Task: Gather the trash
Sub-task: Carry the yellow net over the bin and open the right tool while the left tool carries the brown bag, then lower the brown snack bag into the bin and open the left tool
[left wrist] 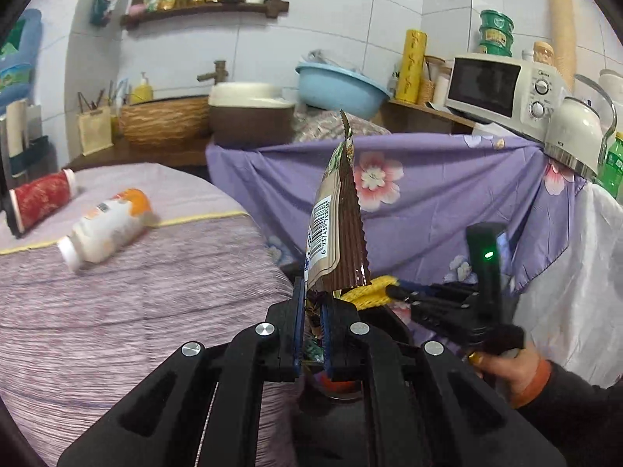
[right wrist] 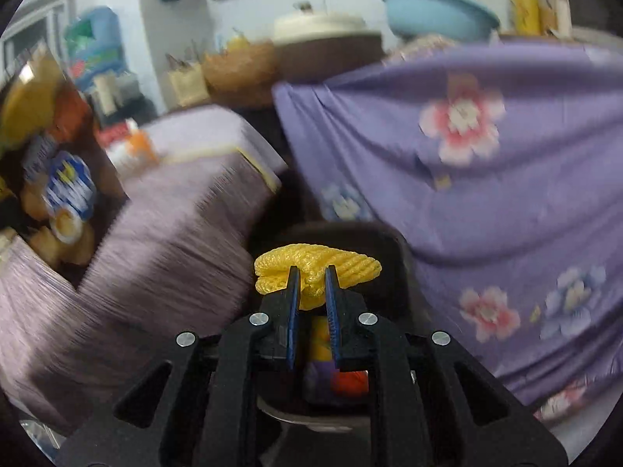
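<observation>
My left gripper [left wrist: 313, 292] is shut on a brown snack wrapper [left wrist: 338, 229] with a barcode, which stands up from the blue pads. My right gripper [right wrist: 311, 272] is shut on a yellow foam net [right wrist: 317, 268], a crumpled mesh sleeve. In the left wrist view the right gripper [left wrist: 393, 292] comes in from the right with the yellow foam net [left wrist: 370, 290] at its tip, just right of the wrapper. Below both grippers sits a dark bin [right wrist: 389, 249] with coloured scraps showing inside. The wrapper [right wrist: 54, 155] appears blurred at the left of the right wrist view.
A table with a lilac striped cloth [left wrist: 136, 292] holds a white and orange bottle [left wrist: 107, 229] and a red patterned cup [left wrist: 41, 200], both lying on their sides. A purple floral cloth [left wrist: 428, 202] drapes a counter with a microwave [left wrist: 502, 91] and kettle [left wrist: 572, 136]. A person's hand [left wrist: 510, 369] grips the right tool.
</observation>
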Action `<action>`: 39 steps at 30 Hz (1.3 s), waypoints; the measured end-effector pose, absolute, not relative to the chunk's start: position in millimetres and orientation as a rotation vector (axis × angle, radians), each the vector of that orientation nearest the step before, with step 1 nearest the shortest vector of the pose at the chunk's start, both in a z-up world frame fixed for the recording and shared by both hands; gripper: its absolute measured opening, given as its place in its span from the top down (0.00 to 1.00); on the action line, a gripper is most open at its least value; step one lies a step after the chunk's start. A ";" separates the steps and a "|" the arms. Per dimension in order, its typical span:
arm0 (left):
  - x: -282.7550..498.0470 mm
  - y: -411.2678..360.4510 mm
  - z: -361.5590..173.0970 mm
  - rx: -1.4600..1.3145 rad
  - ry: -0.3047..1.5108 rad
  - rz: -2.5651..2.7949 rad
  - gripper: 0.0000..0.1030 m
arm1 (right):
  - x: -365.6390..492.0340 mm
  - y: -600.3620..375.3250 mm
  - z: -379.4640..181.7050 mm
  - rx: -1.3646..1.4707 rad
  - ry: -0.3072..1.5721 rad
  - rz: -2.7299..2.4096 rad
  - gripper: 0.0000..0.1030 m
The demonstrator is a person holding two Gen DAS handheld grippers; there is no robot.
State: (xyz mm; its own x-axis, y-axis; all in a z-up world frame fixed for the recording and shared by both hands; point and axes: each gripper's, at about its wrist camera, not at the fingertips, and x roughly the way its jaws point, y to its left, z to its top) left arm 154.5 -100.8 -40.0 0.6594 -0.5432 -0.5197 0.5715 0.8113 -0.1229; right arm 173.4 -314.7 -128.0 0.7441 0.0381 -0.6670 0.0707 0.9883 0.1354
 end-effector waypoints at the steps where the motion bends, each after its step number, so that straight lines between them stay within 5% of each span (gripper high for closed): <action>1: 153.7 -106.0 -44.1 0.055 0.580 -0.636 0.92 | 176.5 -320.2 -139.8 0.171 0.756 -0.027 0.87; 11: 163.4 -161.3 -97.8 0.138 0.700 -0.672 0.92 | 208.0 -339.6 -212.7 0.251 0.892 -0.060 0.85; 13: 163.6 -167.1 -105.1 0.149 0.714 -0.674 0.92 | 215.1 -339.6 -223.7 0.257 0.918 -0.060 0.76; 15: 165.7 -170.9 -112.9 0.159 0.731 -0.673 0.92 | 216.4 -342.0 -231.2 0.276 0.928 -0.067 0.54; 17: 169.1 -173.7 -118.3 0.165 0.746 -0.674 0.92 | 213.5 -343.7 -232.5 0.285 0.922 -0.076 0.48; 39: 218.5 -234.5 -212.1 0.300 0.947 -0.683 0.92 | 139.3 -390.1 -195.3 0.255 0.858 -0.259 0.33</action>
State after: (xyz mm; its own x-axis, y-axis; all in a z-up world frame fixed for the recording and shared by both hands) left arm 218.5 -234.5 -212.1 0.3974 -0.4037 -0.8241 0.6547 0.7540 -0.0536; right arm 139.3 -390.1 -195.3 0.6268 -0.1215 -0.7696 0.3250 0.9385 0.1165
